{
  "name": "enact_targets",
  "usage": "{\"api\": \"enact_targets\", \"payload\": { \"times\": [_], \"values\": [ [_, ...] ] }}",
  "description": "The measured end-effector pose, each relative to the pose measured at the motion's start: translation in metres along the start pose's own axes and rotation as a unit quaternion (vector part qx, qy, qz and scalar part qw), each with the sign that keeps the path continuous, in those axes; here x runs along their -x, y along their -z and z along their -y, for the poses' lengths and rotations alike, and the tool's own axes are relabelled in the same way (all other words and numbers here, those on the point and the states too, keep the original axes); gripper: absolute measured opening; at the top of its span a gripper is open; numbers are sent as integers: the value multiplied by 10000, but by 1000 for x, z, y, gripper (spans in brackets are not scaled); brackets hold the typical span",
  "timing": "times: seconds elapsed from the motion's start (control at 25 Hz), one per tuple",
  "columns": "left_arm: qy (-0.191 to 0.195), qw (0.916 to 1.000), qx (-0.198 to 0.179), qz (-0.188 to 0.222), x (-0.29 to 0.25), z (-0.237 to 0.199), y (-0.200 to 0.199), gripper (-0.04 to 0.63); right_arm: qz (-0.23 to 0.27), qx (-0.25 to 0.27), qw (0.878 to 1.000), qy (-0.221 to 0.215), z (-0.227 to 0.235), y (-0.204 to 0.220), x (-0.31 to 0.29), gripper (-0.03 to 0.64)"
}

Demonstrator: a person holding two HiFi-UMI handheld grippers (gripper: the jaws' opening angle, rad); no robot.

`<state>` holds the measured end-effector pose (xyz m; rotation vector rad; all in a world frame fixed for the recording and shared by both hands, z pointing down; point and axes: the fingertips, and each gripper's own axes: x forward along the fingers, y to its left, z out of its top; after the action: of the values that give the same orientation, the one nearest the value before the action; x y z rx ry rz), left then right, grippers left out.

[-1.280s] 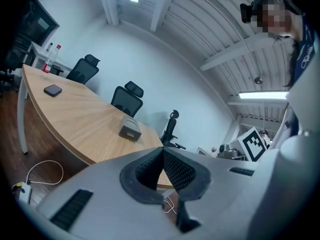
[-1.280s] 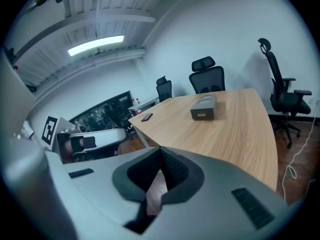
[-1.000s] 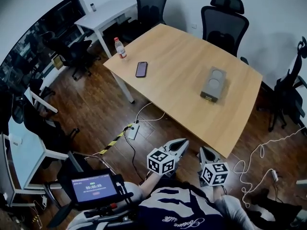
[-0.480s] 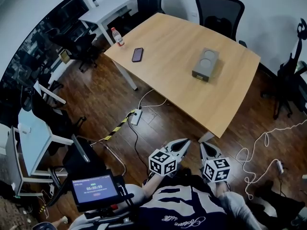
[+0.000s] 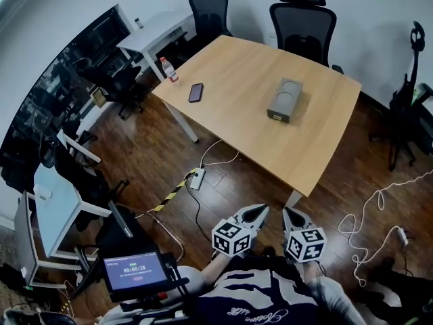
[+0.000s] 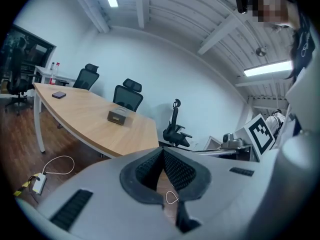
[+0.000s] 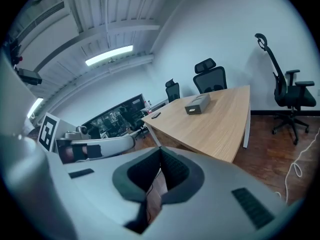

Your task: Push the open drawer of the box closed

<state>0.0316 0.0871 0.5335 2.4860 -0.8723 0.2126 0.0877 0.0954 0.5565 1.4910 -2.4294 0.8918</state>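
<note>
A small grey box point(image 5: 285, 100) with two round recesses on top stands on the far right part of the wooden table point(image 5: 257, 124); its drawer front faces me. The same box point(image 6: 118, 116) point(image 7: 197, 104) shows small in both gripper views. My left gripper point(image 5: 260, 212) and right gripper point(image 5: 289, 214) are held low near my body, over the floor and well short of the table. Both are shut, jaws meeting at the tips with nothing between them point(image 6: 162, 151) point(image 7: 160, 150).
A black phone point(image 5: 196, 92) and a water bottle point(image 5: 168, 68) lie at the table's left end. Office chairs point(image 5: 302, 20) stand behind it. A power strip point(image 5: 197, 179) and cables point(image 5: 369, 225) lie on the wood floor. White desks point(image 5: 152, 34) stand at left.
The head view has drawn back and tilted, so the table and box sit higher and farther. Both grippers stay shut, low near my body.
</note>
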Motion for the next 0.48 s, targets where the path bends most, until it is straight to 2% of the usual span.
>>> {"api": "enact_targets", "payload": {
  "times": [0.24, 0.48],
  "values": [
    [80, 10000, -42, 39, 18, 4, -1, 2, 62, 85, 9999, 13, -23, -4, 4, -5],
    [-47, 9997, 60, 213, 39, -12, -3, 2, 0, 263, 9997, -14, -43, 2, -3, -5]
  ]
}}
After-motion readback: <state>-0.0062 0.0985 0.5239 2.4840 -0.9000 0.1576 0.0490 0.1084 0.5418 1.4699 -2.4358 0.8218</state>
